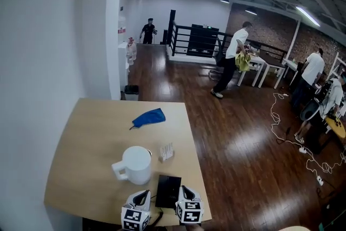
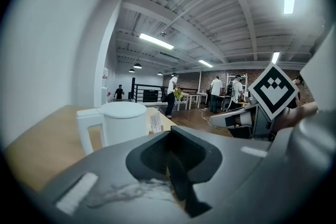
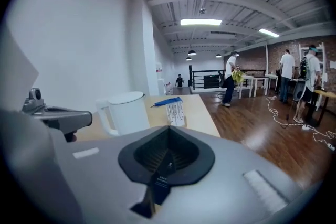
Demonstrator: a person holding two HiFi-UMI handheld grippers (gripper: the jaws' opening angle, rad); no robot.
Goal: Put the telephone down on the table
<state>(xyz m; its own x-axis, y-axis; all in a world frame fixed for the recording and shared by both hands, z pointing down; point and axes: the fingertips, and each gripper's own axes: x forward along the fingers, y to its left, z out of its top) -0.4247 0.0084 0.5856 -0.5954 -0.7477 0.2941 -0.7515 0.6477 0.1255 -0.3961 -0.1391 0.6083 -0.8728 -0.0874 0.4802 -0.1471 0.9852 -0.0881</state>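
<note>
1. The left gripper (image 2: 176, 168) has its jaws together in its own view, with nothing between them. Its grey housing fills the lower half of that view and blocks the near tabletop.
2. The right gripper (image 3: 164, 165) also has its jaws closed and holds nothing. Its housing hides the near tabletop in the same way.
3. From the head view, both grippers are cut off by the bottom edge. Only their tips and marker cubes show.
4. The telephone (image 1: 168, 190) lies flat on the table (image 1: 86, 138), near the front edge and between the two grippers. Neither gripper holds it. A dark cord by its lower left corner is hard to make out.
5. A white jug (image 1: 135, 165) stands just beyond the left gripper, handle to the left. It is near the telephone but apart from it.
6. A small white packet (image 1: 166, 152) sits just beside the jug, and its print is too small to read. A blue cloth (image 1: 148, 117) lies further back, well apart.
7. A white wall (image 1: 43, 35) borders the table on the left.
8. Beyond the table is a dark wood floor (image 1: 227, 149) with loose white cables (image 1: 281, 127) at the right. A walking person (image 1: 230, 59) is in mid-room. Others stand far off and are too small to detail.
</note>
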